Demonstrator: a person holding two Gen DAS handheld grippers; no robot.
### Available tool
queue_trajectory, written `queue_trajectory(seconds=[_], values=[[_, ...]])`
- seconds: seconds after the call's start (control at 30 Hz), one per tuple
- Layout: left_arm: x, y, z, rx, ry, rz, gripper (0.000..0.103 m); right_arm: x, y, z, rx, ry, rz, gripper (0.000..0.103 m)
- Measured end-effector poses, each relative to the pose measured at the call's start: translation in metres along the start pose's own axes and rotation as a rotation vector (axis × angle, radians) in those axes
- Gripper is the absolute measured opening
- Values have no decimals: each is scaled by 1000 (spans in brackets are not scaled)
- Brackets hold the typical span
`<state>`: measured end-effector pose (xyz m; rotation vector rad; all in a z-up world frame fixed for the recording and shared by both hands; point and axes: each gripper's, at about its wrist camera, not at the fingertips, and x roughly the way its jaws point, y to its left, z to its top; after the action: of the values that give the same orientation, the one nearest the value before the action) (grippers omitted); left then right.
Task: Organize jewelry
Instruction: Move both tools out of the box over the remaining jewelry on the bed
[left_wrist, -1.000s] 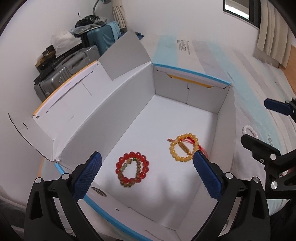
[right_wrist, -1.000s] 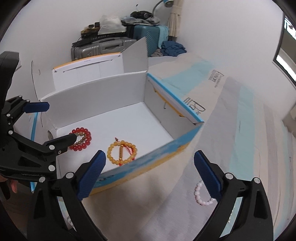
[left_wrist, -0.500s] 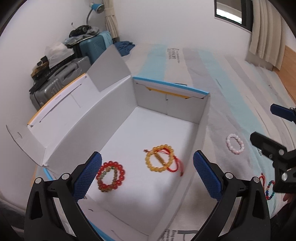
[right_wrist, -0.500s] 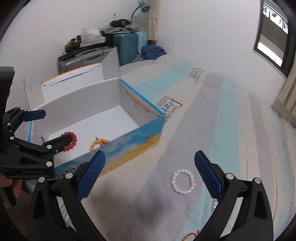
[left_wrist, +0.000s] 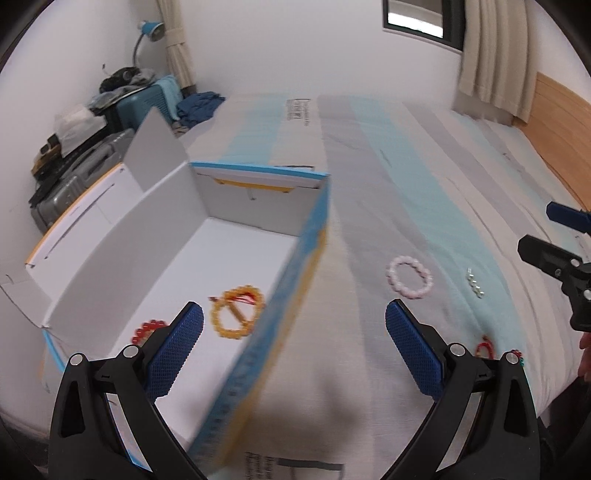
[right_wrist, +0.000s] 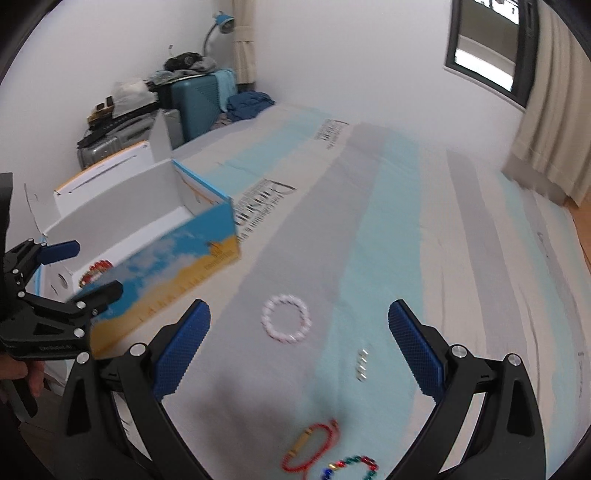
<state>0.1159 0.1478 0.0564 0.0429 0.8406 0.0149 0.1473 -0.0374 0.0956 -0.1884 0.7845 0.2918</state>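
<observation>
An open white cardboard box (left_wrist: 236, 206) (right_wrist: 122, 218) with a blue and yellow outer wall stands on the bed at left. Inside lie a yellow bead bracelet (left_wrist: 238, 314) and a red bead bracelet (left_wrist: 147, 329) (right_wrist: 94, 272). On the bedsheet lie a pink bead bracelet (left_wrist: 409, 277) (right_wrist: 285, 324), a short silver bead piece (left_wrist: 474, 286) (right_wrist: 362, 365), a red cord bracelet (right_wrist: 310, 445) (left_wrist: 484, 347) and a multicoloured bead bracelet (right_wrist: 351, 466). My left gripper (left_wrist: 293, 350) is open and empty over the box's right wall. My right gripper (right_wrist: 297, 350) is open and empty above the pink bracelet.
Suitcases (right_wrist: 147, 122) piled with clothes and a blue desk lamp (right_wrist: 221, 22) stand against the far wall. The striped bedsheet (right_wrist: 424, 240) stretches right toward curtains (right_wrist: 550, 110) and a wooden headboard (left_wrist: 561, 122).
Both grippers have swung right, away from the box interior and over the bedsheet. The loose bracelets on the sheet have come into view. Both stay open.
</observation>
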Motion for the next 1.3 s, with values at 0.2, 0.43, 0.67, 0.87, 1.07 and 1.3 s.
queue_trajectory(seconds=[0.2, 0.43, 0.67, 0.87, 1.07, 1.3], values=[[1, -40, -7, 40, 0, -42, 97, -5, -30, -30, 31, 17, -36, 93], [4, -84, -14, 76, 3, -86, 97, -13, -56, -64, 72, 35, -55, 93], [11, -118, -24, 103, 16, -122, 97, -14, -70, -102, 88, 66, -65, 93], [20, -141, -32, 128, 31, -149, 97, -13, -76, -127, 96, 88, -65, 93], [34, -160, -42, 140, 48, -177, 97, -6, -78, -147, 98, 109, -58, 93], [54, -176, -53, 144, 81, -196, 97, 4, -67, -167, 64, 132, -41, 93]])
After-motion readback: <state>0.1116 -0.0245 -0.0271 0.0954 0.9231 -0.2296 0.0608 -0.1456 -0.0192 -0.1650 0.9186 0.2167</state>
